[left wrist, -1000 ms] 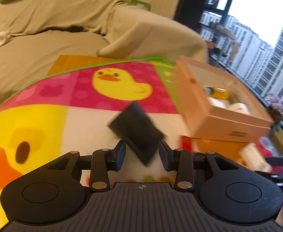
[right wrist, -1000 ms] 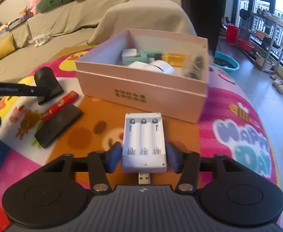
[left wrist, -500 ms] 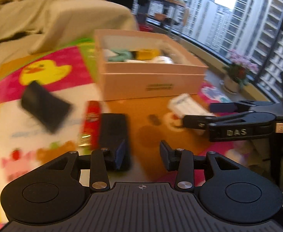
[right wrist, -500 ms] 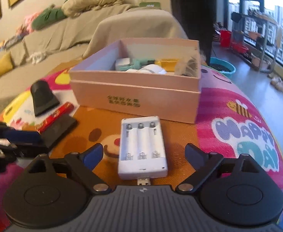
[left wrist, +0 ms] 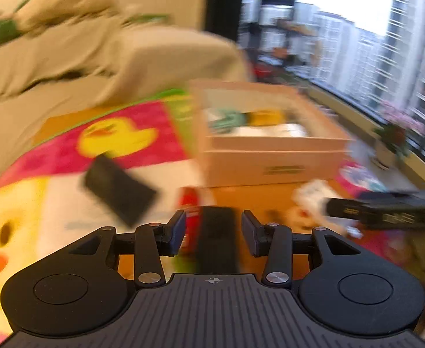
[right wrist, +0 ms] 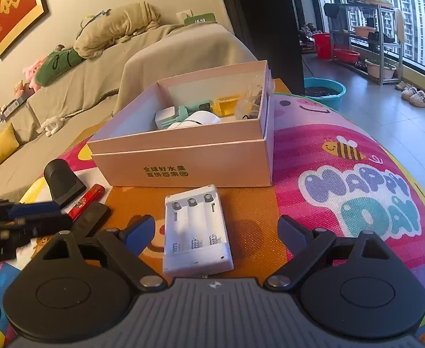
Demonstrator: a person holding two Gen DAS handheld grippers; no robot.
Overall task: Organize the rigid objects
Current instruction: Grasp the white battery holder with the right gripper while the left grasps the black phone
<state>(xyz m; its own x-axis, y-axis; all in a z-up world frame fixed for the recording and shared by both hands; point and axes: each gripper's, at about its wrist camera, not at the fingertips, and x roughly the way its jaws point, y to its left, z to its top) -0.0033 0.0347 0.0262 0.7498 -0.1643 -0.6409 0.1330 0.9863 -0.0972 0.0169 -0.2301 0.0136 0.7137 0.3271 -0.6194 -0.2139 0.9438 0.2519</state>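
White plastic battery charger (right wrist: 196, 230), a flat rectangle with three empty cell slots and springs at the near end, lies flat on the orange patch of the mat, directly between the spread jaws of the right gripper (right wrist: 216, 232); neither finger touches it. Its far short edge sits just in front of the box.

Left to right, right wrist view:
- Black wedge-shaped block (right wrist: 62, 182), rounded top, resting on the mat at far left.
- Red printed slim bar (right wrist: 86, 201), lying diagonal, just beside the wedge.
- Flat black rectangular slab (right wrist: 92, 217), touching or nearly touching the red bar's right side.
- Pale pink cardboard box (right wrist: 183, 168), open top, dark printed characters on its front wall. Inside: white, mint-green and yellow items plus a clear bag; details too small to tell.

Left wrist view is motion-blurred. Left gripper (left wrist: 213, 233) has its jaws parted, nothing pinched; the black slab (left wrist: 218, 240) lies between them and the red bar (left wrist: 190, 203) shows beside the left finger. Contact cannot be judged through the blur.

Surface: colourful children's play mat (right wrist: 357, 191) with yellow ducks, a bee and "HAPPY DAY" lettering. Room: beige-covered sofa (right wrist: 154, 49) behind, with pillows and plush toys; red framed picture (right wrist: 12, 3) on the wall; blue basin (right wrist: 325, 91) on the tiled floor; metal rack (right wrist: 363, 37) by large windows facing apartment towers.
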